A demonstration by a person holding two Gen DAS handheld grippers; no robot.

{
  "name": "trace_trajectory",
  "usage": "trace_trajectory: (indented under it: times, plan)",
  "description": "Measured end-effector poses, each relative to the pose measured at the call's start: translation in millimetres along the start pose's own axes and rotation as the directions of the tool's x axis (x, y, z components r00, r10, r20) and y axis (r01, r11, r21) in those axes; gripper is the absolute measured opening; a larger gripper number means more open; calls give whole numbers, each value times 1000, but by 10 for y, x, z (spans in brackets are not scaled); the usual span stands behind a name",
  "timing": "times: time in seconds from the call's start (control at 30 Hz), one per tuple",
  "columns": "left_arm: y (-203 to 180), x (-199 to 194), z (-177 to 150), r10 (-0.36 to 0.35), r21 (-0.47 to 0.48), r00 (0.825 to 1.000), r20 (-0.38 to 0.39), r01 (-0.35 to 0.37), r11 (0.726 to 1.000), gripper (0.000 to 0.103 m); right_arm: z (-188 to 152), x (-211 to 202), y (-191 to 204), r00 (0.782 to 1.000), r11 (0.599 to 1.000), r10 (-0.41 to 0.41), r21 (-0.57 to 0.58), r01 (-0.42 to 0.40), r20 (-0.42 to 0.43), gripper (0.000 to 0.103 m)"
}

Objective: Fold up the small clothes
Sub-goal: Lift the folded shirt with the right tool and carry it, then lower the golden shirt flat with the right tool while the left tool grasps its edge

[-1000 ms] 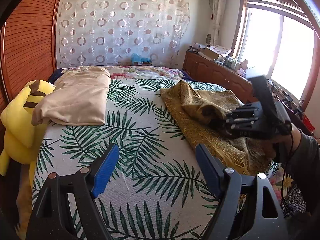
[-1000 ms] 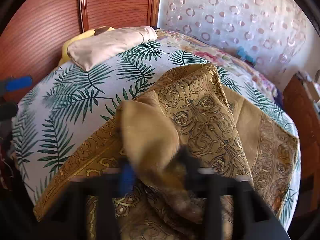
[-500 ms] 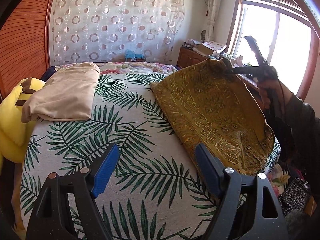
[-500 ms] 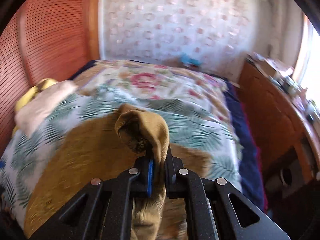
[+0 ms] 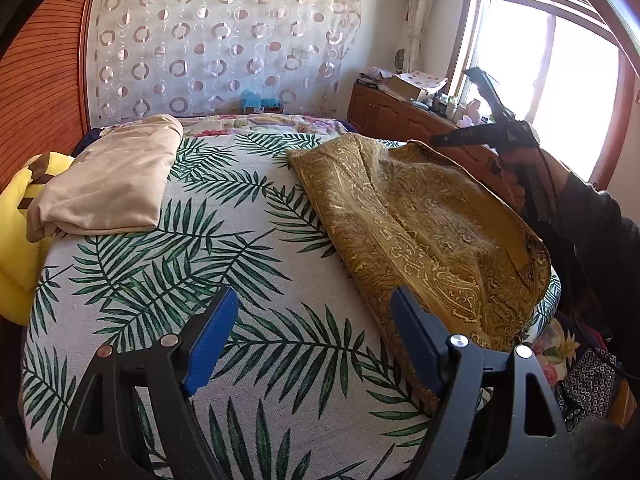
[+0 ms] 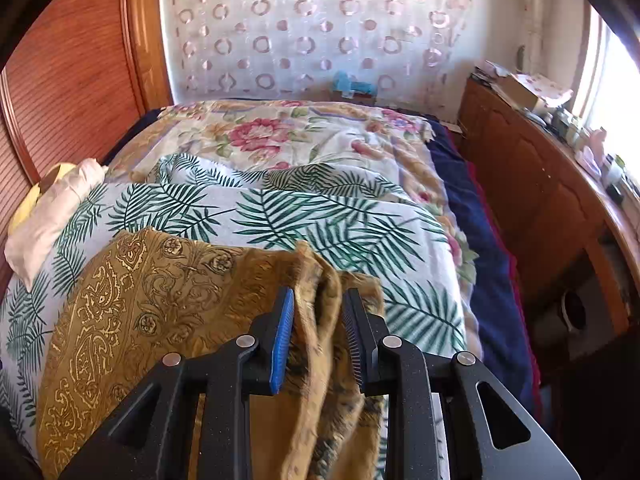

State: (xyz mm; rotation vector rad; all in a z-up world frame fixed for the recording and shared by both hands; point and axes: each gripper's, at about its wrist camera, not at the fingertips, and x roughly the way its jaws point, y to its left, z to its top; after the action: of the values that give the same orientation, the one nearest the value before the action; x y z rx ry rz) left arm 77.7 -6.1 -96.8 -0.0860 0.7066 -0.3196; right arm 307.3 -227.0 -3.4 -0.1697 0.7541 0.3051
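My right gripper (image 6: 318,334) is over the far right part of the bed (image 5: 240,360), and its jaws are opening right now, with a bunched fold of the gold paisley cloth (image 6: 160,296) between them. The blue pads stand just off that fold on either side, so I'm no longer pinching it. The cloth spreads from there across the palm-leaf bedspread, patterned face up, one edge raised toward my right hand (image 5: 516,176) in the left wrist view. My left gripper (image 5: 316,322) hangs above the near end of the bed, jaws spread wide with nothing between them, only palm print below. Its right finger sits just beside the near edge of the gold cloth (image 5: 420,220). Well apart on the left lies a folded beige garment (image 5: 112,184), resting against a yellow plush toy (image 5: 20,240).
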Motion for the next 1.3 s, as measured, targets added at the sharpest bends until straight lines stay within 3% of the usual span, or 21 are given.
trace_trajectory:
  times: [0.07, 0.27, 0.3, 0.33, 0.43, 0.53, 0.6, 0.67, 0.7, 0.77, 0.9, 1.1, 1.3]
  plan:
    - [-7, 16, -7, 0, 2, 1000, -5, 0, 1000, 79, 103, 65, -174, 1000, 1000, 6, -9, -6, -7, 31]
    - [-58, 71, -24, -5, 12, 1000, -19, 6, 1000, 79, 204, 406, -188, 999, 1000, -13, 3, 13, -45, 31]
    - [-68, 81, -29, -5, 14, 1000, -20, 5, 1000, 79, 219, 419, -232, 999, 1000, 2, 18, -2, -40, 23]
    - [-72, 85, -35, -6, 14, 1000, -21, 6, 1000, 79, 230, 406, -269, 1000, 999, 23, 39, -22, -21, 3]
    - [-81, 86, -52, -12, 14, 1000, -22, 13, 1000, 79, 187, 143, -527, 996, 981, 16, 191, -33, 86, 3]
    - [-98, 112, -55, -19, 11, 999, -30, 20, 1000, 79, 85, 29, -811, 994, 937, -62, 348, 26, 93, 3]
    - [-124, 116, -48, -23, 16, 999, -28, 24, 1000, 79, 88, 63, -879, 995, 945, -97, 317, 82, 32, 10]
    - [-152, 122, -32, -24, 23, 999, -27, 25, 999, 79, 79, 11, -918, 990, 952, -141, 279, 129, 23, 11]
    - [-162, 120, -29, -24, 24, 999, -27, 25, 999, 79, 63, -65, -945, 989, 955, -142, 267, 127, 39, 12]
    - [-158, 113, -30, -24, 26, 999, -28, 25, 999, 79, 20, -220, -967, 992, 963, -113, 251, 97, 48, 25]
    - [-176, 108, -22, -29, 25, 999, -23, 29, 999, 79, -228, -628, -828, 994, 983, -35, 185, 15, 102, 41]
    - [-256, 125, -18, -39, 33, 999, -26, 40, 999, 79, -1066, -1253, -503, 993, 996, 73, 37, -77, 97, 41]
    - [-324, 150, -12, -42, 49, 998, -38, 44, 998, 79, -1867, -1517, -271, 984, 985, 174, 7, -175, 49, 41]
